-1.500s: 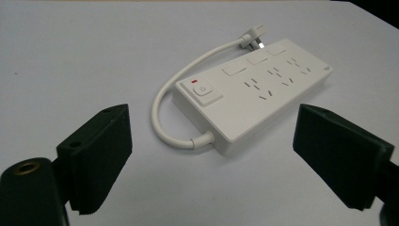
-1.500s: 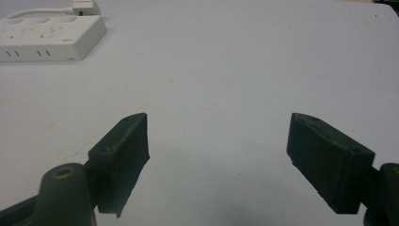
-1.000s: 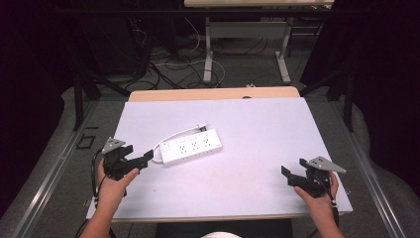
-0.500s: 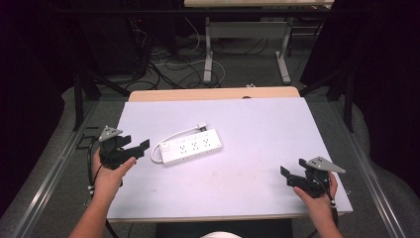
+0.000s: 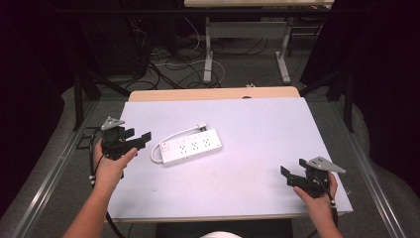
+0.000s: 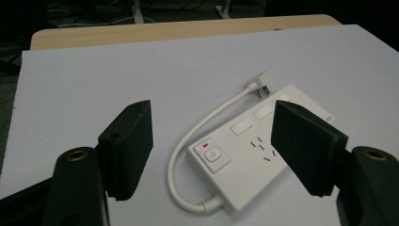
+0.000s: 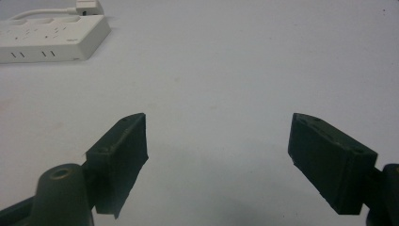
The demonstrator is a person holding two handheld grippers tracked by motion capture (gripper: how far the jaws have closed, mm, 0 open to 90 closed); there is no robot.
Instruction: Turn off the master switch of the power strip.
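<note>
Left gripper (image 5: 141,138) (jaws apart) hovers at the worktop's (image 5: 257,119) left edge facing the power strip (image 5: 190,147); right gripper (image 5: 289,176) gapes near the right corner

We see the power strip (image 7: 51,37) cut off at the right gripper view's upper left, its near corner (image 6: 282,188) hidden behind a black jaw in the left gripper view, socket markings too small to read.

Left gripper (image 6: 214,150): jaws spread wide, holding nothing
Power strip (image 6: 263,150): white, between jaws, farther off
Cord (image 6: 197,136): loops left of the strip
</note>
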